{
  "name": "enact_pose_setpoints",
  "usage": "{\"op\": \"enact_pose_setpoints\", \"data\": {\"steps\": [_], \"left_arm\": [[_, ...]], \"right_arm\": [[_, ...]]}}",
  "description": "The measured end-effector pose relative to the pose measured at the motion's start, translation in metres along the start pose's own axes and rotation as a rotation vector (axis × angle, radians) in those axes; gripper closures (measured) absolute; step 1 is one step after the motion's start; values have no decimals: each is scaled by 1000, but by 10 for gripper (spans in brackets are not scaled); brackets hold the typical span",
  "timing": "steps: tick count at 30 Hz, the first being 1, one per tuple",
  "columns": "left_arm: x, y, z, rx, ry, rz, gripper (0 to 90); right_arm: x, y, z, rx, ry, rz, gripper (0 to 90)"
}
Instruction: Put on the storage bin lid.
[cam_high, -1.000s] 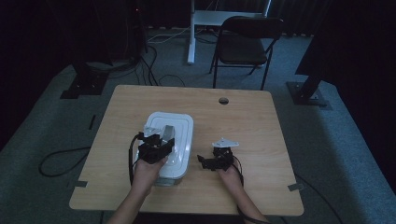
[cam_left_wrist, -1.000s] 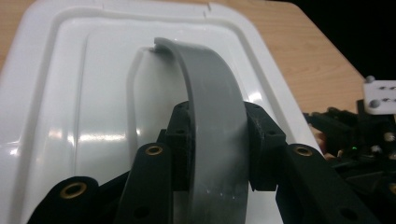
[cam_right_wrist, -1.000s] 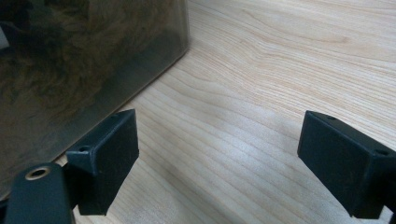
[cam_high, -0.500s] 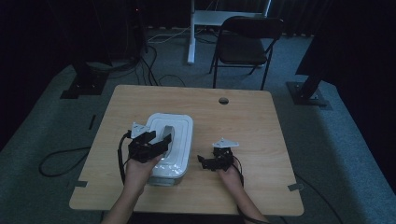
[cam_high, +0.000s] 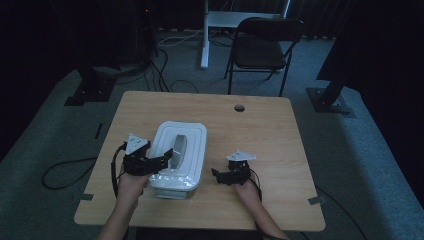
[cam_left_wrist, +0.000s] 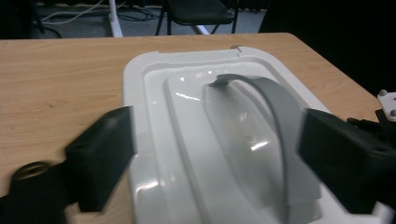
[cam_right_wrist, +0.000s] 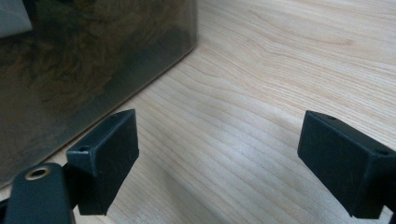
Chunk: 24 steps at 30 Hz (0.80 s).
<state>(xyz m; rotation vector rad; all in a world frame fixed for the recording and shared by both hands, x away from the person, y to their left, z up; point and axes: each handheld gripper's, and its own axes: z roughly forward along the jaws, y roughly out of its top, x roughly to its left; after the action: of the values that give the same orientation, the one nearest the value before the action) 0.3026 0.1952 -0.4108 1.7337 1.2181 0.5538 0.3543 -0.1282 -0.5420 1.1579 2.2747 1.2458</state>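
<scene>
A white-lidded storage box (cam_high: 192, 137) with a grey handle (cam_high: 179, 146) stands left of the table's middle. My left gripper (cam_high: 167, 157) reaches over the lid's left edge from the left. Its jaws have just been opening and now stand wide apart, with nothing pressed between them. In the left gripper view the lid (cam_left_wrist: 159, 121) and its grey handle (cam_left_wrist: 275, 107) lie ahead of my left gripper (cam_left_wrist: 217, 140). My right gripper (cam_high: 216, 176) rests open on the table right of the box. The right gripper view has the box's clear wall (cam_right_wrist: 84, 65) left of my right gripper (cam_right_wrist: 219, 140), over bare wood.
The wooden table (cam_high: 270, 135) has a cable hole (cam_high: 239, 107) near its far edge. Beyond it stand a black folding chair (cam_high: 262, 47) and a white post (cam_high: 205, 35). Cables lie on the carpet at the left (cam_high: 65, 170). Black stand bases sit at both sides.
My left gripper has slid left, off the lid's handle toward the box's left edge, and its jaws have opened. The right gripper and the box have stayed put.
</scene>
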Motion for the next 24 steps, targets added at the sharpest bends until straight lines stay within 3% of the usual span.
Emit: {"op": "enact_pose_setpoints", "data": {"steps": [2,4,8,11,14,15,16,18,19,21,24], "left_arm": [[6,-1,-4,-11,9,-1,83],[9,-2,-4,-12,1,-5,3],[24,-5,-9,-19,32,-17,2],[42,-10,-9,-42,82,-19,3],[52,-15,-5,-44,114,-11,3],[64,-20,-1,-41,134,-23,3],[64,-20,-1,-41,134,-23,3],[80,-28,5,-38,152,-45,3],[80,-28,5,-38,152,-45,3],[94,-37,11,-43,166,-67,3],[103,-48,22,-12,193,-75,3]], "right_arm": [[0,0,0,3,1,2,119],[0,0,0,1,0,4,120],[0,1,0,4,4,14,119],[-2,5,0,-3,20,38,120],[-1,9,0,-12,31,52,120],[0,11,-1,-16,36,53,120],[0,11,-1,-16,36,53,120],[2,13,0,-14,36,44,120],[2,13,1,-14,38,46,120],[1,14,2,-14,37,50,120],[1,16,3,-17,39,57,120]]}}
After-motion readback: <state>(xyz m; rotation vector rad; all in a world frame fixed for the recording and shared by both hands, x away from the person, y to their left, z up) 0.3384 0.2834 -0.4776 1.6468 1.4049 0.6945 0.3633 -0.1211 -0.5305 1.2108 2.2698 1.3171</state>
